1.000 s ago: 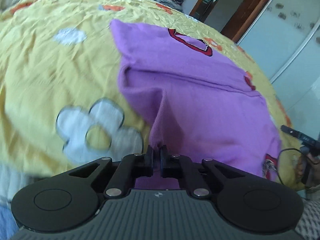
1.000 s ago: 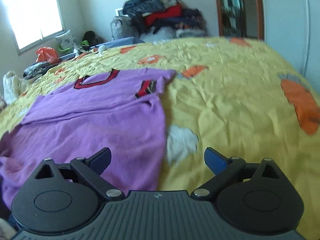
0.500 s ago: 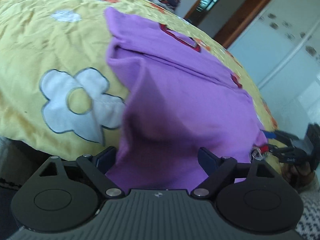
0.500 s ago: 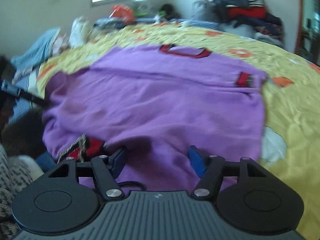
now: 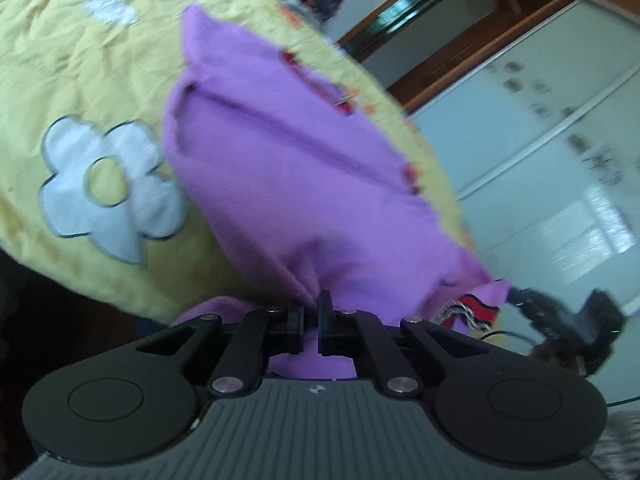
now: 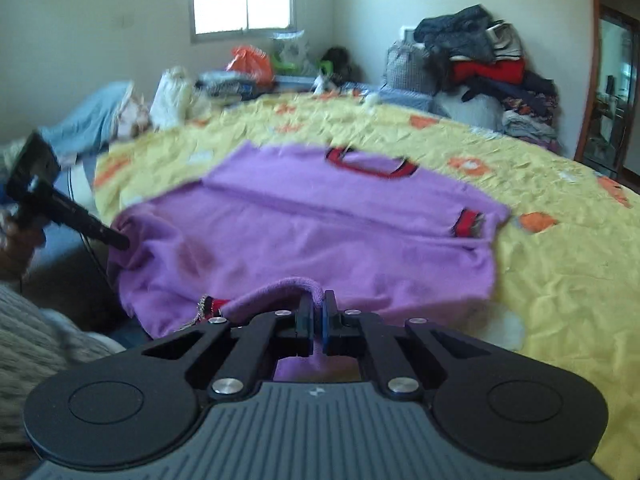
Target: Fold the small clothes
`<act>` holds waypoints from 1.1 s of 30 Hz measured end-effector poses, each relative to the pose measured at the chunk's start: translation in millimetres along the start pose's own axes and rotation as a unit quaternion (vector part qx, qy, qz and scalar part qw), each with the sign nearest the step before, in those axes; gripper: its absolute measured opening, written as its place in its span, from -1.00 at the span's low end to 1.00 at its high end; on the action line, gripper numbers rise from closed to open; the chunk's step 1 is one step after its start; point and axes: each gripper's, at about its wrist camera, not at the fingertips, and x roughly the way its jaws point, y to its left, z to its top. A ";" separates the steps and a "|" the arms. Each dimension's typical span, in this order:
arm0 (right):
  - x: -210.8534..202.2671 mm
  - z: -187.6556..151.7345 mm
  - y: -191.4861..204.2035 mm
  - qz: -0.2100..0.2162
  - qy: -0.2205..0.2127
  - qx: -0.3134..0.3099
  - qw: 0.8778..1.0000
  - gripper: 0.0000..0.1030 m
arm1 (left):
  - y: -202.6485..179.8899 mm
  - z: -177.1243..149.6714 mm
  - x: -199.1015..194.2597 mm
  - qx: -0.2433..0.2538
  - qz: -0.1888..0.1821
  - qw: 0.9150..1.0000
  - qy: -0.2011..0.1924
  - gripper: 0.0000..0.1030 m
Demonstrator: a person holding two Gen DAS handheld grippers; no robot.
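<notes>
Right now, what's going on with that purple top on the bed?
A person is folding a small purple sweater spread on a yellow flowered bedspread, using a hand-held gripper in each hand. The left gripper has just closed its jaws on the near hem, and the right gripper has just clamped a bunched edge beside a red-striped cuff. Both near corners are pinched, apparently ready to be carried toward the red collar.

Right gripper (image 6: 316, 312) has just clamped its jaws tight on a raised fold of the purple knit sweater with red-striped collar and cuffs (image 6: 320, 232), near hem. Sweater spreads ahead of the gripper on a yellow flowered bedspread (image 6: 560, 280). Left gripper (image 6: 116, 242) pinches the sweater's corner, far left of it. Heap of dark and red clothes (image 6: 488, 76) far ahead-right.
</notes>
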 end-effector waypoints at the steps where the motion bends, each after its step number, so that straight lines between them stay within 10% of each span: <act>1: -8.9 -0.8 -5.8 -0.009 0.002 0.007 1.000 -0.93 | -5.8 0.3 -2.2 0.004 -0.007 1.000 -0.001 -0.91; 7: -4.6 -58.6 -46.2 -0.089 0.118 0.064 0.987 -0.88 | 7.5 -20.4 17.6 0.010 0.011 0.999 0.034 -0.90; 11: -8.5 -69.9 -49.5 -0.097 0.118 0.117 0.981 0.26 | 24.3 -36.2 33.3 -0.008 0.014 0.999 0.043 -0.84; 16: -31.8 -64.3 -40.7 -0.035 0.075 0.170 0.982 0.28 | 25.0 -49.9 31.4 0.007 0.008 0.999 0.043 -0.18; 22: -29.2 -80.7 -46.5 0.024 0.065 0.313 0.947 0.28 | 14.4 -65.9 29.0 0.046 0.000 0.998 0.040 0.42; 25: -28.0 -89.6 -45.6 0.015 0.051 0.334 0.941 0.28 | 12.3 -72.4 32.1 0.058 0.009 0.997 0.042 0.36; 30: -27.4 -90.7 -34.2 -0.024 0.044 0.306 0.951 0.28 | 23.4 -76.3 46.1 0.023 0.012 0.998 0.065 -0.68; 33: -25.9 -95.6 -33.4 -0.023 0.046 0.322 0.945 0.28 | 28.2 -79.8 42.5 0.015 0.025 0.998 0.047 -0.45</act>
